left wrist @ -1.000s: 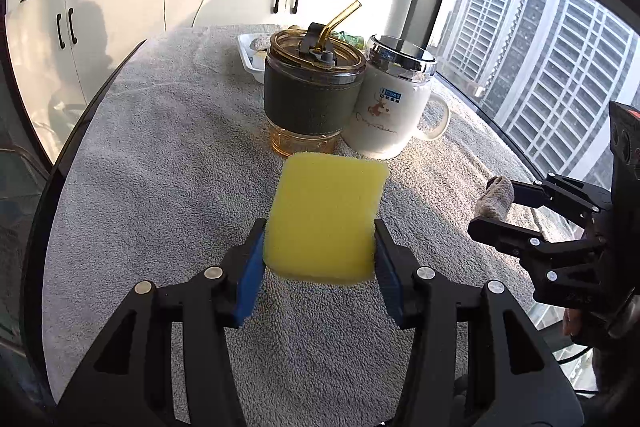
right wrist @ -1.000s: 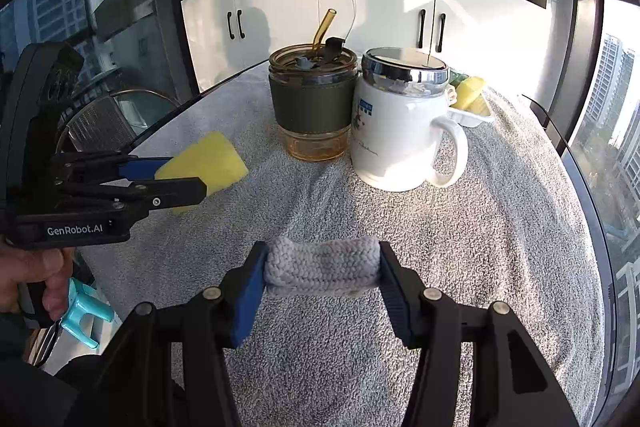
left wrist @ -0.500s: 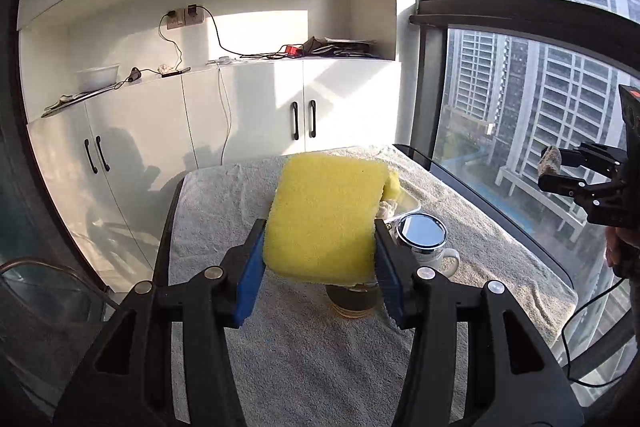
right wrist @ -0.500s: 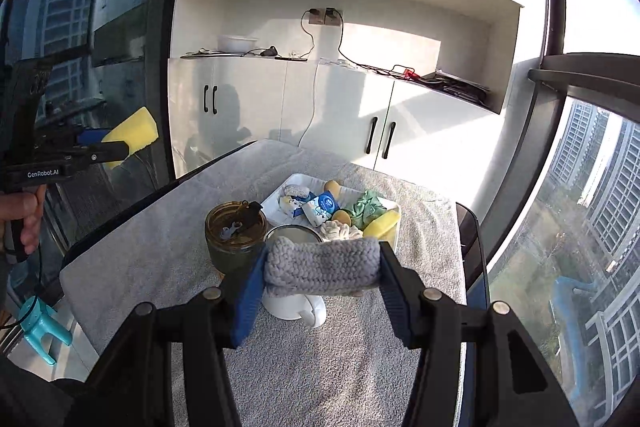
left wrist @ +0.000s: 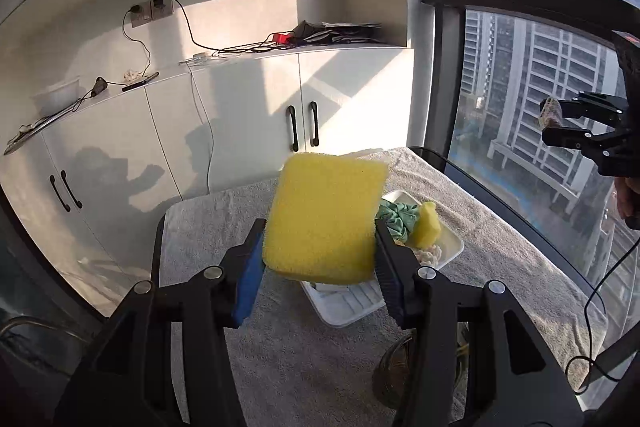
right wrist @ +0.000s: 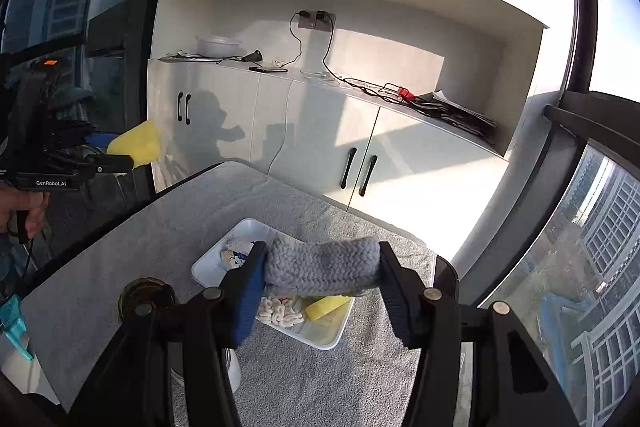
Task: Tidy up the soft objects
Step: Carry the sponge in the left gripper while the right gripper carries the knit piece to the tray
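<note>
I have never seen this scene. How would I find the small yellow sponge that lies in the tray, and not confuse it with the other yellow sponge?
Look at the table with the grey towel and find the white tray on it. The small yellow sponge lies in the tray beside a green cloth. The larger yellow sponge is held in the air by the left gripper.

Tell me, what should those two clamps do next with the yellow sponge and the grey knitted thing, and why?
Probably lower both toward the white rectangular tray. The left gripper grips the yellow foam sponge and the right gripper the grey knitted cloth, both held above the towel-covered table, and the tray beneath already holds other soft items.
</note>
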`<state>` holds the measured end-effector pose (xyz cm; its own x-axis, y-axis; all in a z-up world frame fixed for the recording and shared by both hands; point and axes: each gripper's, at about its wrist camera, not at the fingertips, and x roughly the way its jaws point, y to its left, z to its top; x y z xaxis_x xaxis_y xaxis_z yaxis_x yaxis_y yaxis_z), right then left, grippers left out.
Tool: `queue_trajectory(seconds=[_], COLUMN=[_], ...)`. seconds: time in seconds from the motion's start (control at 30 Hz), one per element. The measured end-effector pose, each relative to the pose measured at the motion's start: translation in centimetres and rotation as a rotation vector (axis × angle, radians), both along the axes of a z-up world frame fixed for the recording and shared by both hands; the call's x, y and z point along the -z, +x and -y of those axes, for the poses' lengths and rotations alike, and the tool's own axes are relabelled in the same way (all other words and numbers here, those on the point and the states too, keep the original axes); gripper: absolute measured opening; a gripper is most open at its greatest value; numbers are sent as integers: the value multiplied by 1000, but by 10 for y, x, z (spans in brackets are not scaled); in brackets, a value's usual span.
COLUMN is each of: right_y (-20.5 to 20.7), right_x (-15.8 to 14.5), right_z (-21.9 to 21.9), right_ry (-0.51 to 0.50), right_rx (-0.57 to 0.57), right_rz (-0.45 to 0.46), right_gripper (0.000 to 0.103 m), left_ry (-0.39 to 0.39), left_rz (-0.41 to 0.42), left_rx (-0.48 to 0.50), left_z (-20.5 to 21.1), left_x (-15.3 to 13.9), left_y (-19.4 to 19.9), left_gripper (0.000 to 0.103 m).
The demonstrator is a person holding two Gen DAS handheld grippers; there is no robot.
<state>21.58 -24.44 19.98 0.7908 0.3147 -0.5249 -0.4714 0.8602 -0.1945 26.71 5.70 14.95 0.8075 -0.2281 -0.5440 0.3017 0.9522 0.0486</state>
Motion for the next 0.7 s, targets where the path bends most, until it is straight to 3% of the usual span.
queue_trajectory(seconds=[0.13, 0.3, 0.57, 0.7], right_y=[58, 120, 183, 200], right_x=[21, 71, 164, 191], right_z=[-4, -20, -64, -80], right_ry=[7, -16, -92, -98], right_rx=[-22, -82, -141, -170], right_rz=[-64, -171, -302, -327], right_gripper=[56, 57, 57, 57], left_ry=[-1, 16, 47, 18], left_rz=[-71, -152, -232, -257], left_rx=[3, 55, 141, 153], left_z=[8, 25, 48, 46], left_x=[40, 96, 159, 174], left_y=[44, 81, 93, 95], left_gripper=[48, 48, 48, 49])
